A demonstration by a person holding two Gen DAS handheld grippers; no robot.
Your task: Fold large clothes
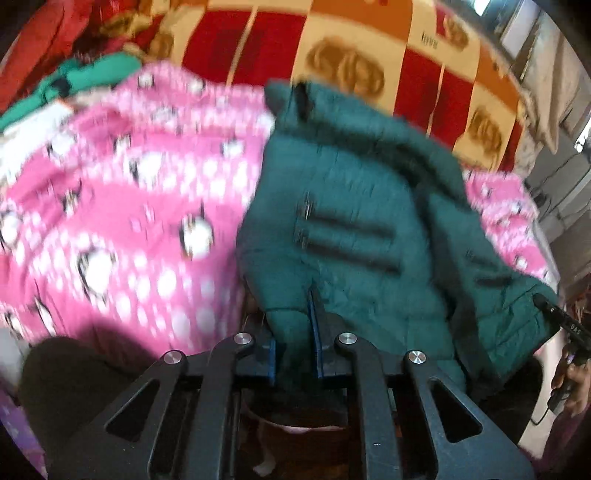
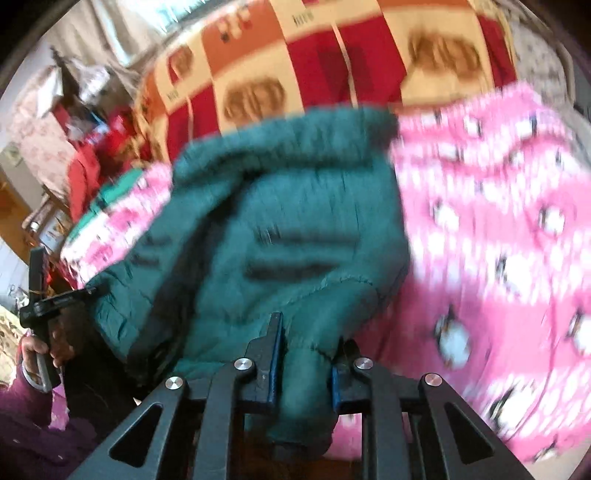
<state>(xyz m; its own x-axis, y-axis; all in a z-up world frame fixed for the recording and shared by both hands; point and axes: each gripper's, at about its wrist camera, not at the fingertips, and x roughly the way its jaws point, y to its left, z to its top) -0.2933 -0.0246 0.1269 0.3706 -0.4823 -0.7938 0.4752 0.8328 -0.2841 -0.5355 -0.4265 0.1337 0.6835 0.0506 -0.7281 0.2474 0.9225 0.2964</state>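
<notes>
Bed covered by a red-orange-cream checked blanket (image 1: 369, 55) (bear prints, blurred); bright window (image 2: 177, 14) beyond its far edge, cluttered shelves (image 2: 44, 206).

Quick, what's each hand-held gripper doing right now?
Left hand-held gripper: closed on the near edge of the green jacket.
Right hand-held gripper: closed on the same jacket's edge.

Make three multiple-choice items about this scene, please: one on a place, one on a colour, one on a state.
1. The dark green puffer jacket lies on:
A. a pink penguin-print blanket
B. a bare wooden floor
C. a grey chair

2. The gripper pads are:
A. yellow
B. blue
C. white

3. The left gripper and right gripper are:
A. both open and empty
B. one open, one shut
C. both shut on the jacket

Key: 1 A, pink fabric shows on both sides of the jacket; 2 B, blue strips line the fingers; 3 C, jacket folds are pinched between both pairs.
</notes>
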